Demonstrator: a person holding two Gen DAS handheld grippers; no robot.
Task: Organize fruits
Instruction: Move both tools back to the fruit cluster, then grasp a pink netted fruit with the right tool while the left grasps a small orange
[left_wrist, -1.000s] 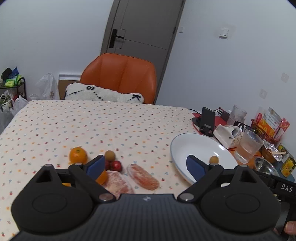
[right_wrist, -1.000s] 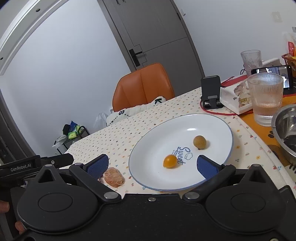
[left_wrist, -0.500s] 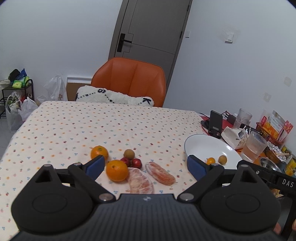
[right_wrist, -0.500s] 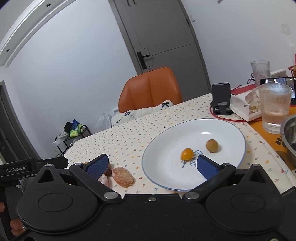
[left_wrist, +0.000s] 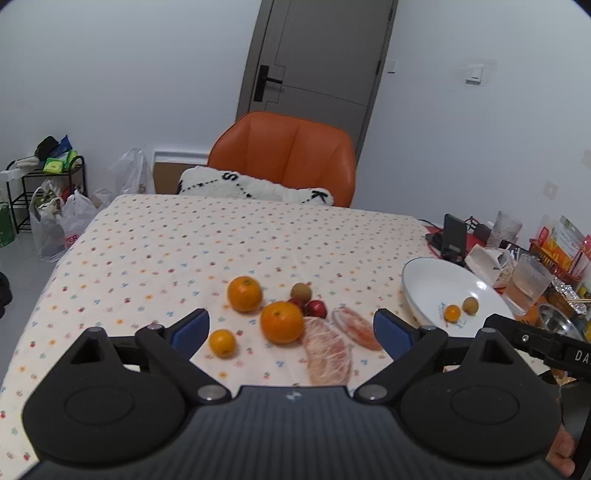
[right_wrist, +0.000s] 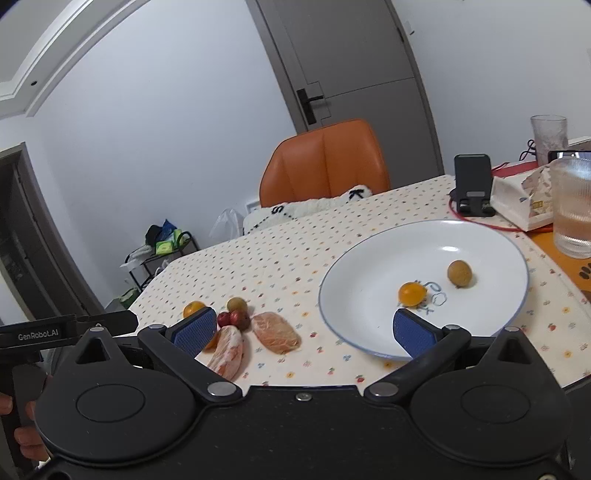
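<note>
Fruits are spread over a dotted tablecloth (left_wrist: 184, 251): two oranges (left_wrist: 282, 322), a small orange fruit (left_wrist: 222, 343), a brown round fruit (left_wrist: 301, 291), two red fruits (left_wrist: 315, 308) and two wrapped peeled segments (left_wrist: 327, 350) are grouped near the front edge, while a small orange fruit (right_wrist: 412, 294) and a brown one (right_wrist: 459, 273) are seen lying apart on a white plate (right_wrist: 369, 266) to the right. Blue lettering is printed on the plate, partly hidden and not readable. "GenRobot.AI" is read on the left gripper's side in the right wrist view, and "DA", cut off, on the right gripper's side in the left wrist view. Black letters "S" and "K" are stitched on a white cushion (left_wrist: 255, 188) on the orange chair (left_wrist: 284, 158). The left gripper (left_wrist: 291, 328) is held above the fruit group, its tongs spread wide and empty. The right gripper (right_wrist: 304, 332) is held level at the plate's near rim, tongs likewise spread, nothing pinched. Fingers (right_wrist: 22, 439) are seen wrapped on the left handle.
</note>
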